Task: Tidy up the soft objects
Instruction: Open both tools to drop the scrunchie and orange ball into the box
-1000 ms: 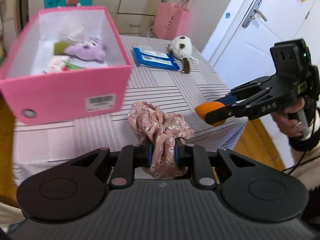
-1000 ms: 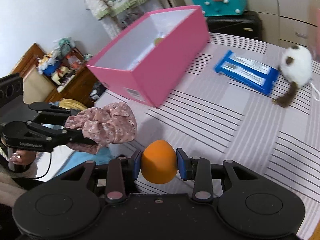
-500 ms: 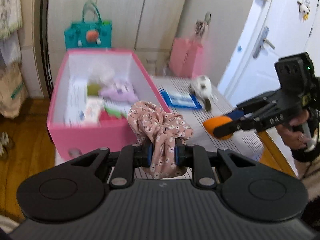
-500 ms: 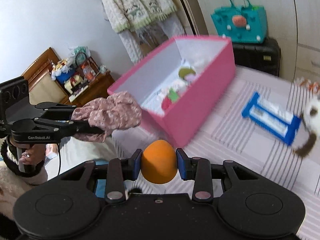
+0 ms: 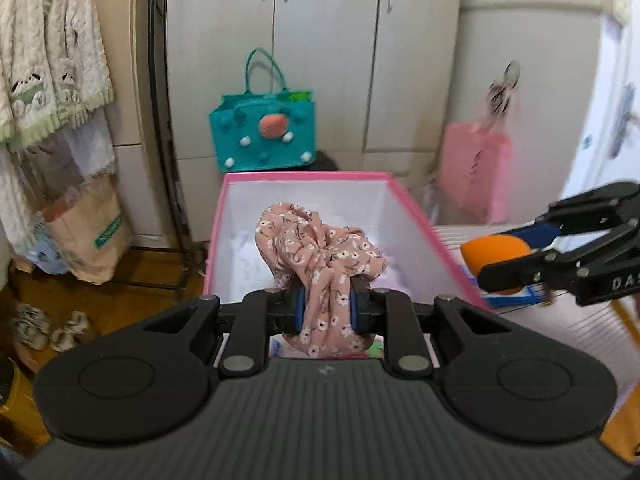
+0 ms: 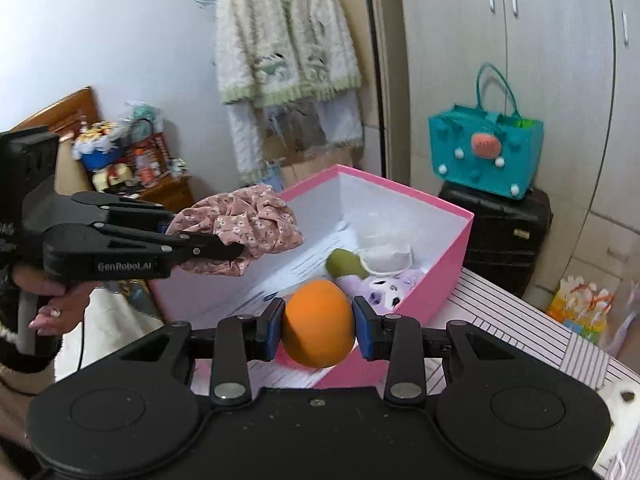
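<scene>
The crumpled pink floral fabric scrunchie [image 5: 320, 252] is clenched between the jaws of the left gripper [image 5: 325, 309] and is held over the open pink cardboard box [image 5: 416, 216]; the smooth orange egg-shaped sponge [image 6: 318, 323] is grasped by the right gripper [image 6: 318, 323] above the box's near edge. Judged from this, the drop is the step in hand: each piece is best lowered inside the walls before being let go, clear of the purple plush toy [image 6: 384, 285] and the green item [image 6: 344, 264] already inside. The scrunchie's gathered folds bulge loosely above the pads; the sponge looks barely dented.
</scene>
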Available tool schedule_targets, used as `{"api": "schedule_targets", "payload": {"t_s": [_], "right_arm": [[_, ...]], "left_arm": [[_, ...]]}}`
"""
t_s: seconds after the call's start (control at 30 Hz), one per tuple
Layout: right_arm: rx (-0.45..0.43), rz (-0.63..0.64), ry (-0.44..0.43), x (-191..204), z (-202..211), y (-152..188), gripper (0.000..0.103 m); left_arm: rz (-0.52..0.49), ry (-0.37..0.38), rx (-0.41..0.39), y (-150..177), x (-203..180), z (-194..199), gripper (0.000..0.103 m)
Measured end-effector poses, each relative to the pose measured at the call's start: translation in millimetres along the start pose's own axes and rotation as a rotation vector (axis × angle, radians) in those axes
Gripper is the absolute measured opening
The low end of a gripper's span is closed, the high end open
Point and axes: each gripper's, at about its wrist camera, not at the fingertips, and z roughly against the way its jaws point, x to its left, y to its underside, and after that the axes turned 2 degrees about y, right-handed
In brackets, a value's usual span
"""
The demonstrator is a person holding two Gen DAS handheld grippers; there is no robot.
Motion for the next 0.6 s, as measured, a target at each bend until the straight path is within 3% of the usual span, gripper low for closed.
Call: {"api": "schedule_targets", "payload": {"t_s": [0.2,0.43,0.6], "right_arm": [[0.083,-0.058,-0.031,-21.0,-49.4,-24.3,0.042],[0.159,-0.036,-0.087,-16.0,-93.6,-24.8,0.042],[0.168,-0.01,-0.081,-10.4,-103.6,-28.4,0.045]], "left_arm": [[-0.082,-0.041,0.099,-18.0,4.4,-42.5,0.019],[-0.072,-0.097,0.114,-14.4,13.5,-60.9,0.023],[-0.056,-0.084,0.132,-19.9,16.9,-70.0,0.023]]}}
